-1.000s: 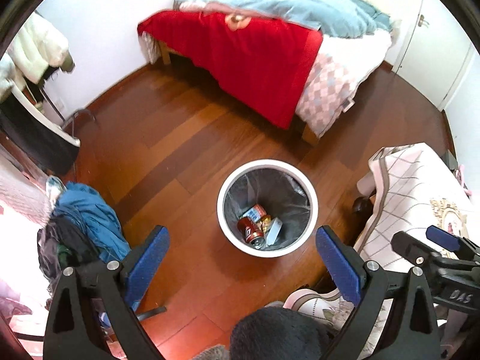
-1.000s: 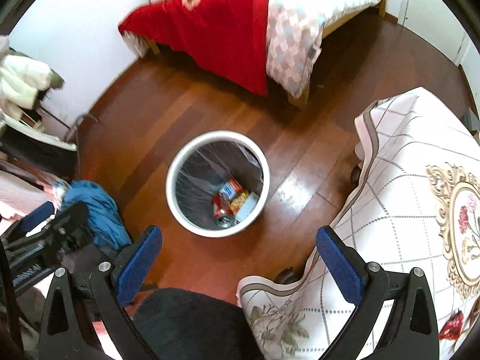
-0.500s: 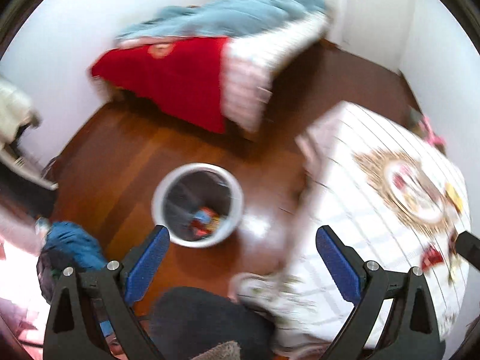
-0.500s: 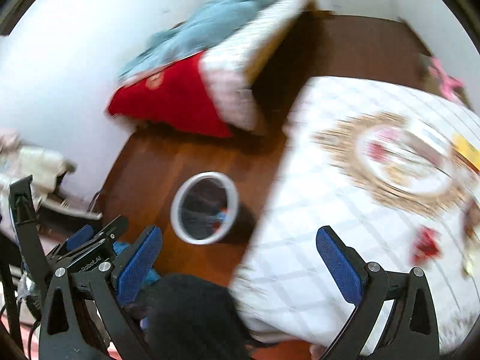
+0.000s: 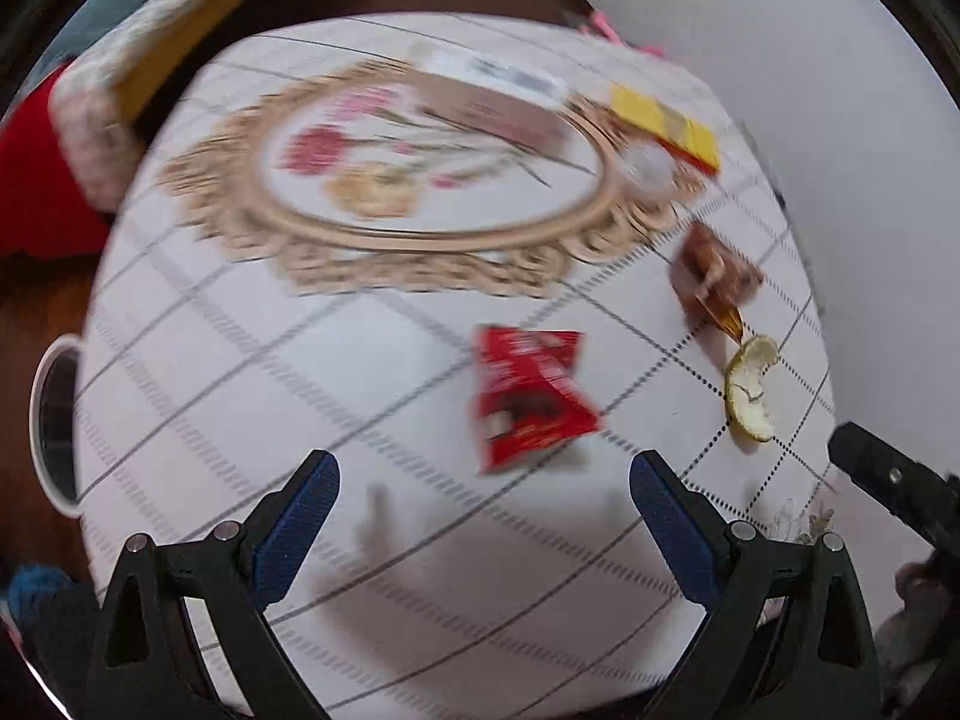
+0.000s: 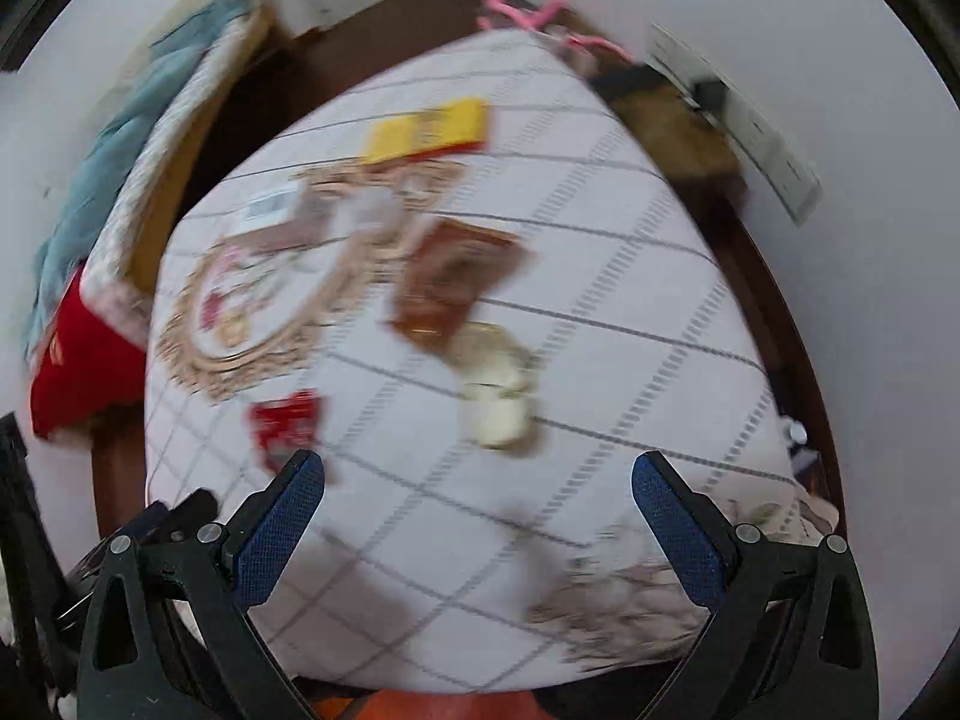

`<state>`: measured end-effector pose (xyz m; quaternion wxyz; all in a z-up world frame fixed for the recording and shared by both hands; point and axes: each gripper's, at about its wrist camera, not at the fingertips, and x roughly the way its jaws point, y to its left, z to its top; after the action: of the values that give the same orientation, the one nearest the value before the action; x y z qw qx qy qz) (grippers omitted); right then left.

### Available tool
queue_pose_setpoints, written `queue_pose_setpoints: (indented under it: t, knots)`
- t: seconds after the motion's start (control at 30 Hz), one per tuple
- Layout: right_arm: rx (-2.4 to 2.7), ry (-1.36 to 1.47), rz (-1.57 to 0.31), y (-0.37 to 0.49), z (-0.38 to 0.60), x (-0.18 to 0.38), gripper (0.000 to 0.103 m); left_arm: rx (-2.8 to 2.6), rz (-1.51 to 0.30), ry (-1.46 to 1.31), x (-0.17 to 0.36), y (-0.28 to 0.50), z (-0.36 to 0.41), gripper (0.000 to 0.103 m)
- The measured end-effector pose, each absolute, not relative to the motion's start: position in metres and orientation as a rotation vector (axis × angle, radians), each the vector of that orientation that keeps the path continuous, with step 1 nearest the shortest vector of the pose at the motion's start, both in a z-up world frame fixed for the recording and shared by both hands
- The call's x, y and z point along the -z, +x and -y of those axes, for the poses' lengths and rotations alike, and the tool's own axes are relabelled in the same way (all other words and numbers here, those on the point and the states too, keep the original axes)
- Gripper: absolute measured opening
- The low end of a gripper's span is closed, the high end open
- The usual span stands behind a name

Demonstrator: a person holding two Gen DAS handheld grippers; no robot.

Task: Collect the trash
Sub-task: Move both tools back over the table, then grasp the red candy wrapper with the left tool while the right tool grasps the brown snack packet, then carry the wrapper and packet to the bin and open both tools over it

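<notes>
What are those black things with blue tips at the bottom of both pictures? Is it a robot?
No robot here. A person holds a grabber tool in each hand, and a small camera on each tool looks out along its two fingers. One picture comes from the left gripper, the other from the right gripper. Both are open and hold nothing. They look down at a table under a checked tablecloth. On it lie a red snack wrapper, a brown wrapper, a piece of citrus peel, a yellow packet and a pale box. The white trash bin peeks out at the left edge.
</notes>
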<state>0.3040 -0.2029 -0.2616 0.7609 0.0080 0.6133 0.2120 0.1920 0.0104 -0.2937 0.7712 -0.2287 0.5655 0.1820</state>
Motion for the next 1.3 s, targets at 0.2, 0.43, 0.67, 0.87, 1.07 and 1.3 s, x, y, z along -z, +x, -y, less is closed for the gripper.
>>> queue_pose_setpoints:
  t: [0.2,0.43,0.67,0.87,1.07,1.3]
  knots:
    - [-0.459,0.081,-1.353,0.320,0.213,0.280,0.103,-0.448,-1.248,-0.442,0.313,0.220,-0.011,0.030]
    - [-0.508,0.129,-1.333,0.342,0.179,0.281,0.103,-0.578,-1.188,-0.372,0.301,0.216,-0.044,0.030]
    - [-0.505,0.071,-1.323,0.364,0.120,0.287,0.103,-0.620,-1.182,-0.359,0.302,0.214,-0.068,0.030]
    - [-0.465,0.059,-1.375,0.374,0.099,0.307,0.090,-0.635,-1.164,-0.334,0.295,0.212,-0.072,0.030]
    - [-0.474,0.033,-1.348,0.372,0.096,0.308,0.046,-0.641,-1.148,-0.317,0.287,0.209,-0.074,0.030]
    - [-0.545,-0.017,-1.273,0.348,0.097,0.288,0.030,-0.646,-1.111,-0.295,0.268,0.194,-0.072,0.030]
